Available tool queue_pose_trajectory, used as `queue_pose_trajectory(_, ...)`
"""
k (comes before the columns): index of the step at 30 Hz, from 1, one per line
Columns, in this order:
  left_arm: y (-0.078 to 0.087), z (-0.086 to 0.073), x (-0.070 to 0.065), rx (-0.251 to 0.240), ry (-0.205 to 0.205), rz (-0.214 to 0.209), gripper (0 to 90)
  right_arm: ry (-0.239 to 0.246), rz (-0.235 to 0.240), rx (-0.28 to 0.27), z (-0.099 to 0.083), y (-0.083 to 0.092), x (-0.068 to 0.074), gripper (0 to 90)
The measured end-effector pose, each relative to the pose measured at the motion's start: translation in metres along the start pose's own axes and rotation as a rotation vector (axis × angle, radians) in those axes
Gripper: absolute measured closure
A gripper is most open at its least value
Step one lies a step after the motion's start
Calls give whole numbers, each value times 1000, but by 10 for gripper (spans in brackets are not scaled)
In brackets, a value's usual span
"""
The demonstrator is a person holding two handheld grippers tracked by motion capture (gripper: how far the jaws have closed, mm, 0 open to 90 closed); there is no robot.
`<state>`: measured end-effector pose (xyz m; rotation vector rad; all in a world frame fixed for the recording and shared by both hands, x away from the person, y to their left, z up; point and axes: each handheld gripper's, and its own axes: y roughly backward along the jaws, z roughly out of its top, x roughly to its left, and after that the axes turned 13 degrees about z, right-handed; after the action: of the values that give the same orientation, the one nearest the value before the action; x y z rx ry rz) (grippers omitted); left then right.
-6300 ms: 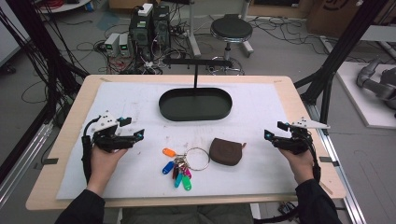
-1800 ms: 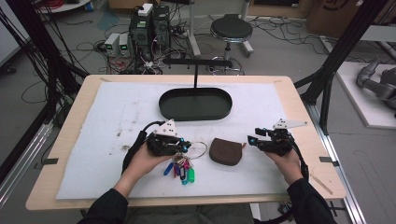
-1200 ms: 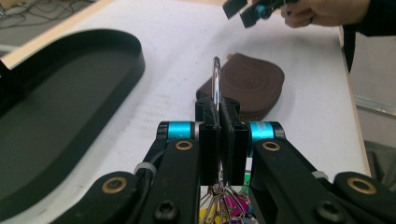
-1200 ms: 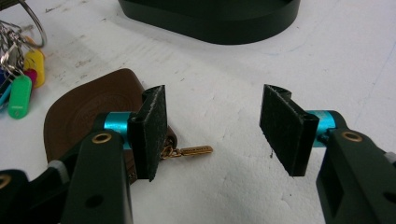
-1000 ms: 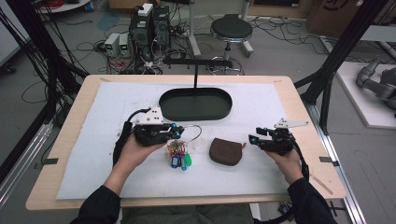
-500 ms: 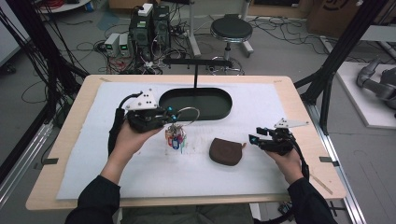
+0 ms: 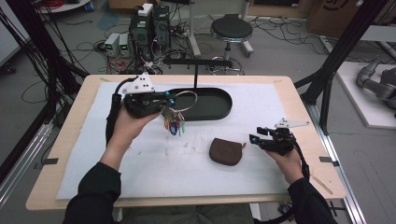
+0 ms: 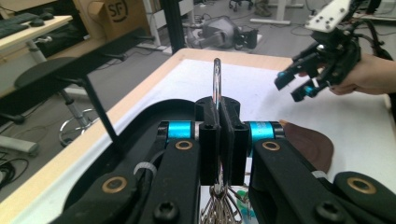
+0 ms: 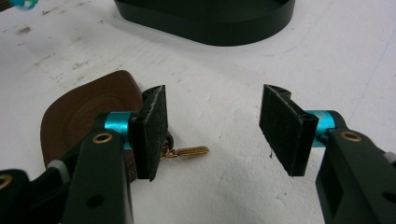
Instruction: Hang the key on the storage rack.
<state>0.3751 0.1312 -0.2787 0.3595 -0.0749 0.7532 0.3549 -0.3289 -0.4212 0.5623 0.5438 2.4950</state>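
Your key ring (image 7: 186, 100) hangs in the air over the near rim of the black tray (image 7: 219, 111), its coloured keys (image 7: 173, 125) dangling below, pinched thin between the left gripper (image 7: 169, 99) pads. The bunch may swing and twist the ring out (a quick move would cause it). Your left forearm reaches forward, raised; the right gripper (image 7: 252, 138) rests low beside the brown pouch (image 7: 225, 150), jaws apart.
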Motion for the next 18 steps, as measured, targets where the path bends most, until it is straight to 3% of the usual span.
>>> queue_pose_trajectory(9,-5,12,18,-10,-11,63,865,2,-3,1,0,-1,1,432)
queue_pose_trajectory(13,-8,10,28,-27,8,92,865,2,1,-3,0,0,0,432)
queue_pose_trajectory(18,-13,6,40,-4,20,130,866,1,0,-2,0,0,0,432)
